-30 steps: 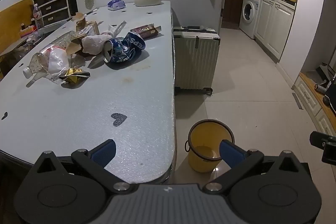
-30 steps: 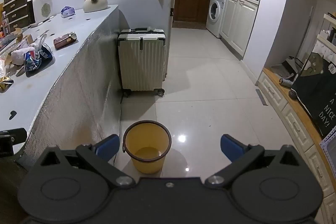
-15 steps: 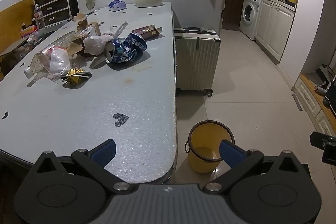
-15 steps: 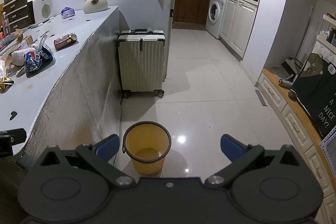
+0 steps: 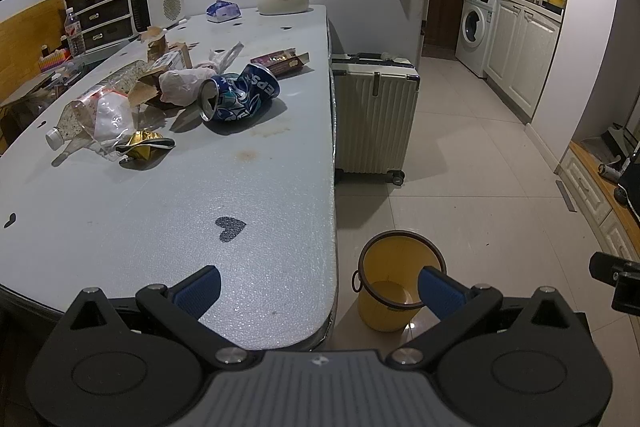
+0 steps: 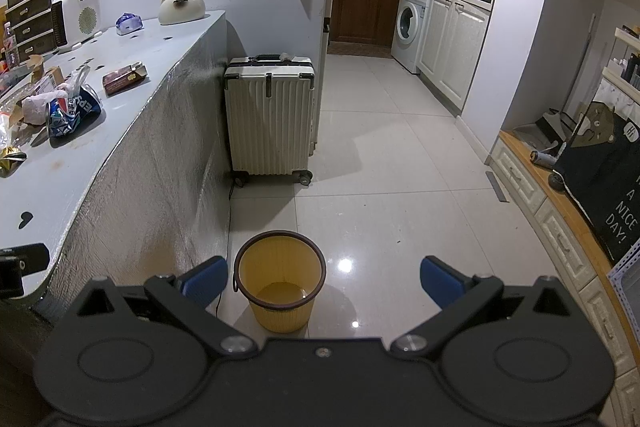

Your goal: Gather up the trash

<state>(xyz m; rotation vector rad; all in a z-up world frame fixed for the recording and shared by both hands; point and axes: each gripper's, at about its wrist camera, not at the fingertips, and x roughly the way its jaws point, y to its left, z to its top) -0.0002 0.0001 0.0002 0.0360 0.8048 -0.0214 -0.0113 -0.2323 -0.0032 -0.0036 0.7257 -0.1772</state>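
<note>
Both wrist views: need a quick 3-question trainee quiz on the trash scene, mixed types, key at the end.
1. True or false: the left gripper is shut on the crushed blue can.
2. Multiple choice: the yellow bin stands A) on the table B) on the floor beside the table's near end C) on top of the suitcase.
3. Fill in: the gold wrapper lies on the table, nearer the camera than the plastic ____.

Key: 1 false, both it and the right gripper are open and hold nothing. 2 B. 3 bottle.
</note>
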